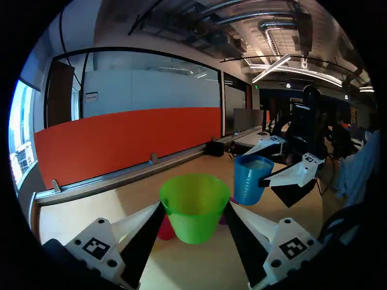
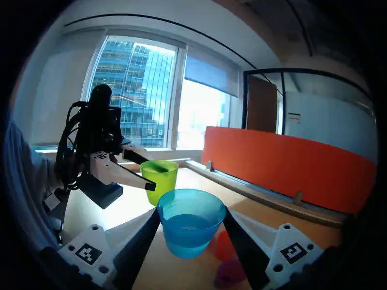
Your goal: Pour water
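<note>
Cups held upright: left gripper (image 1: 195,209) clamps green cup (image 1: 195,200), right gripper (image 2: 191,218) blue cup (image 2: 191,227).

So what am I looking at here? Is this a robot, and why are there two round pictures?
There is no robot arm. A person holds a hand-held gripper in each hand, and a camera rides on each one. The left gripper view looks along the left gripper, whose two fingers clamp a green cup. The right gripper view looks along the right gripper, which clamps a blue cup with water in it. Each view also shows the other gripper farther off. Both cups are held up off a wooden table, where a small red cup and a purple cup sit.
</note>
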The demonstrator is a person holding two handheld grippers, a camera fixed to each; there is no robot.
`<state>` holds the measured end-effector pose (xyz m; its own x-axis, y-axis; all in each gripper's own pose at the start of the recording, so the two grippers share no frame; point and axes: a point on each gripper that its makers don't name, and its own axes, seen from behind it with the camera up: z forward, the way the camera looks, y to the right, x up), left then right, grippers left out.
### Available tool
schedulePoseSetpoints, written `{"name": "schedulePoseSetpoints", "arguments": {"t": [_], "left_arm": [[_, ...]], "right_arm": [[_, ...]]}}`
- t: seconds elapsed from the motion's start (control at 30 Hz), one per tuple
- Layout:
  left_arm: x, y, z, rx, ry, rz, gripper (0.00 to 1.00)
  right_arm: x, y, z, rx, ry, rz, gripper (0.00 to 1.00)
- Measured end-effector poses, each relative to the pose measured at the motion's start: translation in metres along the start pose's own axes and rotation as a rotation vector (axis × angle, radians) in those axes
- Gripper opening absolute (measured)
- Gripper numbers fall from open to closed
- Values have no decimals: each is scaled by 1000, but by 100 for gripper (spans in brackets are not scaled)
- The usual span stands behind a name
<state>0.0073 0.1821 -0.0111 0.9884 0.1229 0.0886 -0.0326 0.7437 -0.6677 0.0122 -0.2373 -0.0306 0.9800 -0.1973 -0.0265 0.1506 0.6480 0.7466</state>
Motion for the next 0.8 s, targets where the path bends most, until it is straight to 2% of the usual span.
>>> {"name": "schedulePoseSetpoints", "arguments": {"t": [0.57,0.8], "left_arm": [[9,20,6,-32,40,18,86],[12,23,10,-29,69,36,85]], "right_arm": [[14,8,-15,-4,14,-13,93],[17,12,-17,-10,13,-20,93]]}}
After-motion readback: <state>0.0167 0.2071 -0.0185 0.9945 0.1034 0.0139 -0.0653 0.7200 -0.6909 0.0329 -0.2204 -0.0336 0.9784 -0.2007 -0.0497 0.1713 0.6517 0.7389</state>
